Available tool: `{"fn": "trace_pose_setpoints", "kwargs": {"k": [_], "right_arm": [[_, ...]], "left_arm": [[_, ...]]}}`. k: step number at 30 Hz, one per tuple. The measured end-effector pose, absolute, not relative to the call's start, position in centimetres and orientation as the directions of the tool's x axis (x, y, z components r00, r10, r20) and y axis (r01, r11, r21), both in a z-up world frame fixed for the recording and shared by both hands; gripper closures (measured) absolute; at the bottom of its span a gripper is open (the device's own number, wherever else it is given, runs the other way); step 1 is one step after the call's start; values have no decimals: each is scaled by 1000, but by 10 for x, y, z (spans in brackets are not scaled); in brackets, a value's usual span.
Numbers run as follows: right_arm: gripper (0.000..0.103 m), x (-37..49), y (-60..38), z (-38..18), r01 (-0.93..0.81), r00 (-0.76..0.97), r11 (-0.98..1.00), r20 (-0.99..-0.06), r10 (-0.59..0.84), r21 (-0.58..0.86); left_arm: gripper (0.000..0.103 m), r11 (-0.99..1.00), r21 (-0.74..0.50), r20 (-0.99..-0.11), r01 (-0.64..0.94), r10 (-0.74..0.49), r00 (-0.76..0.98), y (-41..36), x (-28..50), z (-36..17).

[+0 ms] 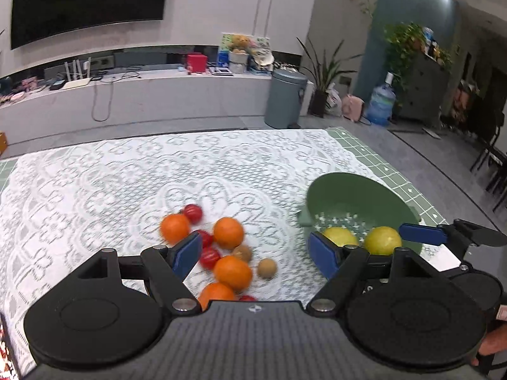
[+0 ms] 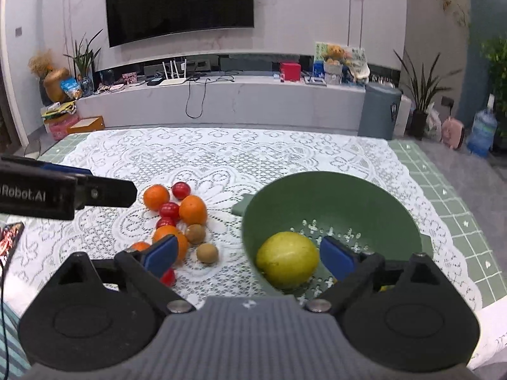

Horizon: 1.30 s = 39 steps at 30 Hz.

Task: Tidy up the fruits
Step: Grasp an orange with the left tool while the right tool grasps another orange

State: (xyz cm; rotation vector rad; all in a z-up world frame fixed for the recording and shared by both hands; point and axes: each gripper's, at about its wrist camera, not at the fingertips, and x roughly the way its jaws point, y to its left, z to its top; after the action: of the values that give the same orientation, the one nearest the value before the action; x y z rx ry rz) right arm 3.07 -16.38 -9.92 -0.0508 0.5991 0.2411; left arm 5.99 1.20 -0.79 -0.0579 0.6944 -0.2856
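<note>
Grippers first: the left gripper (image 1: 255, 255) has its blue pads spread wide, grasping nothing, above the near fruit. The right gripper (image 2: 248, 258) is likewise released, its jaws wide apart with nothing pressed between them; its right pad sits inside the green colander (image 2: 332, 196), just beside a yellow lemon (image 2: 286, 259). In the left wrist view a second lemon (image 1: 382, 240) lies beside the first in that colander. To the left, on the lace tablecloth (image 2: 221, 148), are a cluster of oranges (image 2: 192, 210), red tomatoes (image 2: 180, 190) and brown kiwis (image 2: 207, 252). Far behind hangs a television (image 2: 179, 3).
</note>
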Motion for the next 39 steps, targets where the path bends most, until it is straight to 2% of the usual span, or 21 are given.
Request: {"fn": "trace_pose_setpoints", "kwargs": {"k": [4,8,11,13,15,18,24,33,39], "right_arm": [[12,21,-149,-109,-268,802,963,-551,231,13],[18,15,-132,-122,-317,794,948,-558,241,-41],[26,17,-125,-127,-353,778,935,-568,270,-40],[30,20,-122,-131,-376,763,926,-580,286,-38],[38,24,-119,-135,-389,751,921,-592,292,-39],[49,28,-113,-140,-414,736,909,-602,309,-40],[64,40,-103,-152,-449,713,892,-625,316,-61],[64,55,-102,-163,-464,707,883,-630,320,-72],[67,64,-99,-167,-495,702,866,-622,346,-77]], "left_arm": [[21,956,-184,-641,227,-292,710,33,51,-22],[23,956,-209,-662,205,-293,691,46,45,-38],[27,954,-229,-669,195,-300,680,54,40,-50],[32,954,-237,-672,184,-298,679,57,38,-57],[39,953,-248,-677,172,-297,674,59,40,-63],[40,949,-269,-689,163,-308,656,60,44,-68],[40,929,-352,-716,115,-346,606,58,57,-80],[40,905,-425,-749,-19,-340,568,58,79,-99],[40,891,-450,-757,-52,-351,551,60,90,-106]]}}
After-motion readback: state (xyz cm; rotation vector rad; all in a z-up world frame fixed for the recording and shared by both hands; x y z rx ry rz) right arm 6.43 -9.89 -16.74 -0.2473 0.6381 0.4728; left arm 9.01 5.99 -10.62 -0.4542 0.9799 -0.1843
